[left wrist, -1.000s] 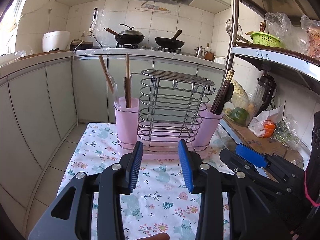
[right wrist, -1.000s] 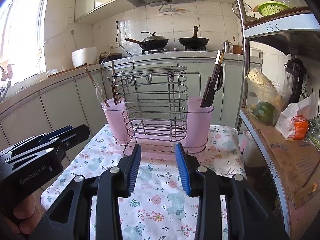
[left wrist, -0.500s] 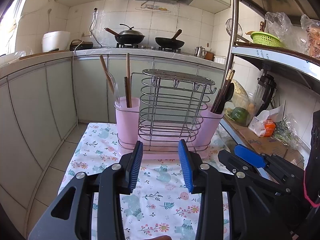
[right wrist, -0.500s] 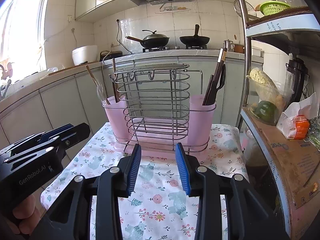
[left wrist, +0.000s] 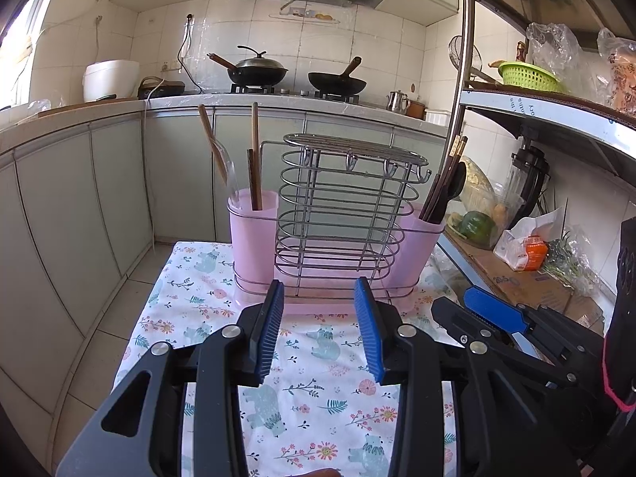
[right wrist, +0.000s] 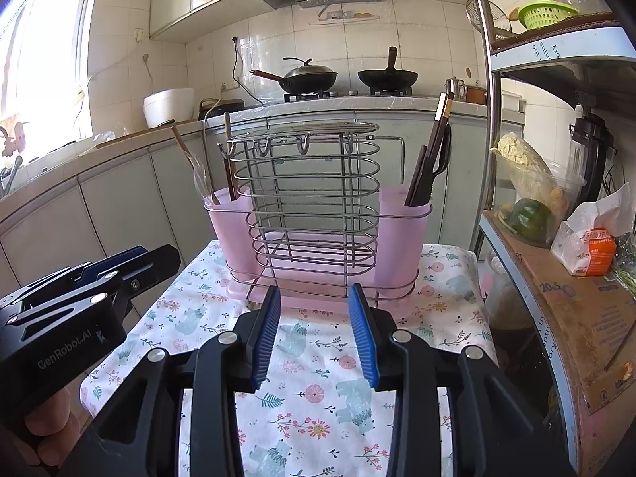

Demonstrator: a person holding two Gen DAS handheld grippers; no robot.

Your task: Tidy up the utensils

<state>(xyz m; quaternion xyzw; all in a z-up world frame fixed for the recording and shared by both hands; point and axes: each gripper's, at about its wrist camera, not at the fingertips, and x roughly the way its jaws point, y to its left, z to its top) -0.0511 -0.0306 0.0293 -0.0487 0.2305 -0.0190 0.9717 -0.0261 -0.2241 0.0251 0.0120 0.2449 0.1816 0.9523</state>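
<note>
Left gripper hovers over the floral cloth w/ fingers wide apart, nothing between them; right gripper same, wide and empty, just short of the utensil rack. Rack = wire basket in the middle w/ a pink cup each side, standing on the cloth at the far end of the table. Left pink cup holds wooden chopsticks and a clear spoon; right pink cup holds dark chopsticks and a black utensil. Left wrist view shows the right gripper from the side, lower right, blue pad up, plus the shelf w/ green basket and bagged items. Right wrist view shows the left gripper at lower left w/ "GenRobot.AI" lettering and the person's fingers under it, plus a bright window at far left and more of the cardboard-lined shelf edge. Both views show two woks on the stove behind.
</note>
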